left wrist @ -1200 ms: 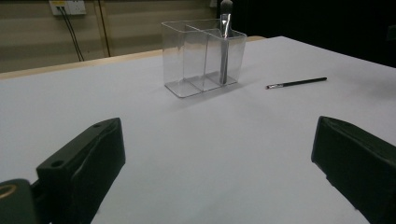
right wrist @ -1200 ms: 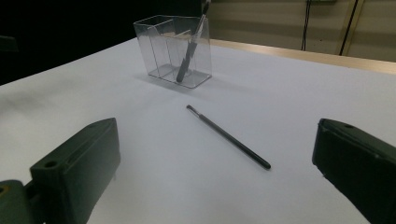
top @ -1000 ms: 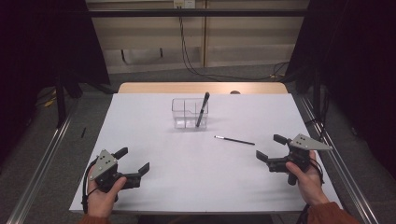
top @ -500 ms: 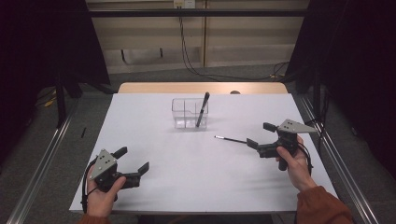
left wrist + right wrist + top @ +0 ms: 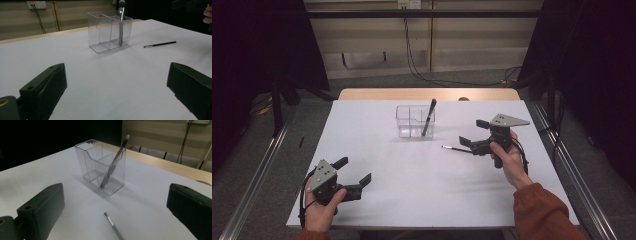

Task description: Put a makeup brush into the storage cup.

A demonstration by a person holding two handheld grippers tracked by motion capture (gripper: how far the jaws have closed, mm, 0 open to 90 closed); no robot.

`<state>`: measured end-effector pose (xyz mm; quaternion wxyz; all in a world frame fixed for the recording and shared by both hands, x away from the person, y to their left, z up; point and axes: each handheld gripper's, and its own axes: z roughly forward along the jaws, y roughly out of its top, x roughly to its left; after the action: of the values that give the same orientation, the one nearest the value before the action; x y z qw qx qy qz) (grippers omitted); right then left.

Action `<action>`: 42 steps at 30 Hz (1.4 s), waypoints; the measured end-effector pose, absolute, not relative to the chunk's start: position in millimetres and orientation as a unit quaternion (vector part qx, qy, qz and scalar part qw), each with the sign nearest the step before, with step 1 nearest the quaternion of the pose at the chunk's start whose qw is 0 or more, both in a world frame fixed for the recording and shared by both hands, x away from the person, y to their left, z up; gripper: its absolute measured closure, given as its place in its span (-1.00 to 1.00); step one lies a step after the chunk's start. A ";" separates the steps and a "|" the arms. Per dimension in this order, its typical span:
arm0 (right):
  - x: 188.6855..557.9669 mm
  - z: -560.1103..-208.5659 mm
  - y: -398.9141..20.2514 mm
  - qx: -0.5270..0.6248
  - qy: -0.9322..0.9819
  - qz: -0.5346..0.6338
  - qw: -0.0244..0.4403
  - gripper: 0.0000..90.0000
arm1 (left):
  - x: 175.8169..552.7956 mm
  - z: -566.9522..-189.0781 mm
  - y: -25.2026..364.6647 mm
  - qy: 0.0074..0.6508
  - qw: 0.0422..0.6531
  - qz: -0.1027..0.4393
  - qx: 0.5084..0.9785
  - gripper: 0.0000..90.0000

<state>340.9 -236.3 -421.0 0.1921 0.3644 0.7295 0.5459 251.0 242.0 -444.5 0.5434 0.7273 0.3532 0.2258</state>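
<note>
A clear plastic organizer [image 5: 411,121] [image 5: 105,33] [image 5: 93,165] with compartments stands at the middle back of the white table [image 5: 422,185]. A dark brush [image 5: 429,116] [image 5: 121,25] [image 5: 113,166] leans in its right compartment. A thin black stick-like brush [image 5: 451,148] [image 5: 160,44] [image 5: 113,225] lies flat to the right of the organizer. My right gripper [image 5: 471,132] [image 5: 115,207] is open just above the thin brush's right end, which lies between its jaws. My left gripper [image 5: 355,169] [image 5: 115,87] is open and holds nothing near the front left.
A strip of bare wood [image 5: 427,94] runs along the table's far edge. Metal rails [image 5: 257,175] flank the table on both sides. Cables [image 5: 412,55] hang against the back wall. A small dark round thing [image 5: 463,99] sits at the far edge.
My right gripper has moved forward and left, from the front right to over the thin brush. My left gripper has stayed in place.
</note>
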 end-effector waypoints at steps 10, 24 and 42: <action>366.5 -415.5 -225.8 0.367 0.747 0.528 0.169 -0.95 | 251.8 -445.5 241.1 0.351 0.544 0.222 0.729 -0.94; 384.6 -408.0 -216.3 0.358 0.769 0.505 0.159 -0.96 | 252.2 -445.7 240.6 0.351 0.541 0.223 0.731 -0.94; 399.0 -404.1 -216.1 0.348 0.823 0.431 0.128 -0.96 | 252.1 -445.7 241.6 0.351 0.541 0.224 0.731 -0.94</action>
<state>399.0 -216.1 -404.1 0.1277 0.3482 0.8226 0.4310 252.1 241.6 -445.7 0.5408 0.7307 0.3515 0.2239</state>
